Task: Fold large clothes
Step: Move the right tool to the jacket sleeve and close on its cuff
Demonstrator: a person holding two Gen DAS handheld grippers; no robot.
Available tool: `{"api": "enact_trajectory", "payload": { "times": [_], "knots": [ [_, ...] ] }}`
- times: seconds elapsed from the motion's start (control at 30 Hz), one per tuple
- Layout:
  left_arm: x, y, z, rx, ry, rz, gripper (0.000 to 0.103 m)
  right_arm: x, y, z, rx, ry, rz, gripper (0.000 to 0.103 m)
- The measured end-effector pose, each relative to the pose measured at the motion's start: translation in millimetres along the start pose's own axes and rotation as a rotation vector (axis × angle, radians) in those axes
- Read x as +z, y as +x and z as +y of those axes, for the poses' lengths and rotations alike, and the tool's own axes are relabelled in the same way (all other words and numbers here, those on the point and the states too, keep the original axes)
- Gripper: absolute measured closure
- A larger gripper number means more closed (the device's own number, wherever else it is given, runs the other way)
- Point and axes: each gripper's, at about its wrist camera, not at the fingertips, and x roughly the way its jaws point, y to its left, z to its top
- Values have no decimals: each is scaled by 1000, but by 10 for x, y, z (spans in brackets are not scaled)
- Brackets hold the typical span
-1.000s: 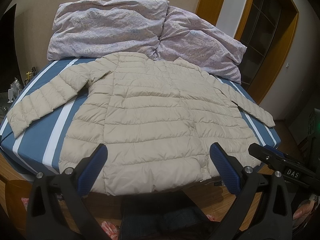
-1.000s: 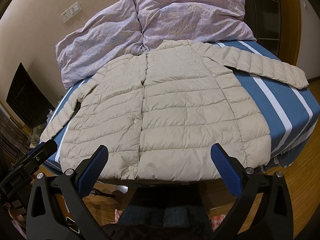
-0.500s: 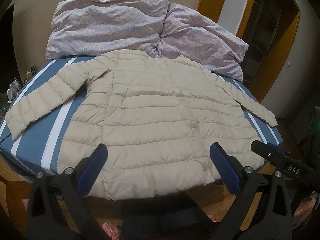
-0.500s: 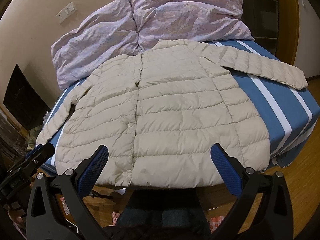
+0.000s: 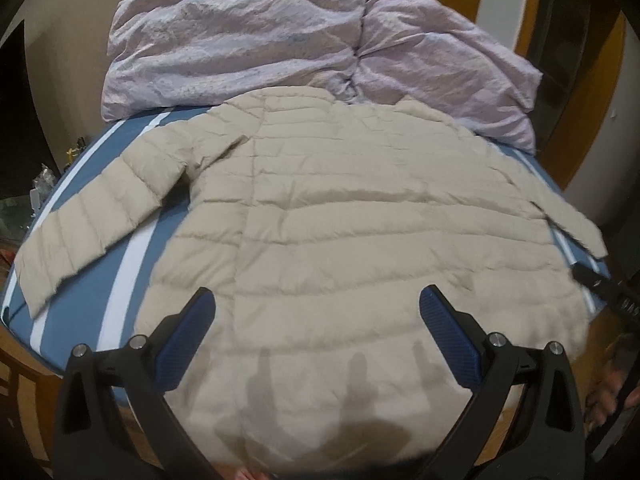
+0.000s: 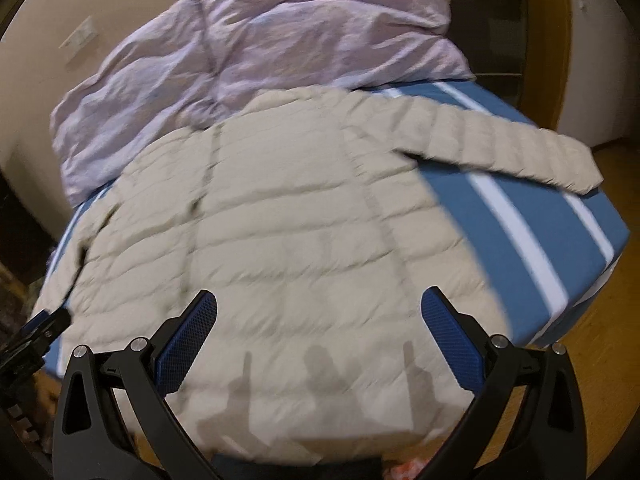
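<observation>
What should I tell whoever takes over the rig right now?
Left gripper: open, holding nothing, above the jacket's hem.
Right gripper: open, holding nothing, above the hem too.
Beige puffer jacket: spread flat on the blue striped bed, both sleeves out to the sides, collar by the lilac duvet.
Done: jacket laid out.
Left: every fold; sleeves probably first.

A beige quilted puffer jacket [image 5: 360,240] lies spread across a blue-and-white striped bed [image 5: 128,264], mid-frame; a crumpled lilac duvet [image 5: 280,40] fills the top; the left gripper [image 5: 316,336] gapes, 2 blue-padded fingers [image 5: 188,340] at bottom.
</observation>
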Motion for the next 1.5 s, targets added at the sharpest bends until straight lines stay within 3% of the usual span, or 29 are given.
{"api": "enact_trajectory", "payload": {
  "times": [0.23,0.4,0.57,0.77,0.97,1.5],
  "knots": [
    [217,470,182,104,2,35,2,377,343,-963,-207,185,-17,1],
    [297,754,268,172,10,50,2,554,495,-1799,-291,383,-10,1],
    [329,949,322,227,9,57,2,626,501,-2601,-396,552,-59,8],
    [316,1081,355,264,6,60,2,598,577,-3205,-487,661,-56,18],
    [291,1110,345,285,7,49,2,637,752,-3322,-497,656,-34,32],
    [285,1150,398,256,-26,69,2,718,849,-3196,-505,574,-26,90]
  ]
}}
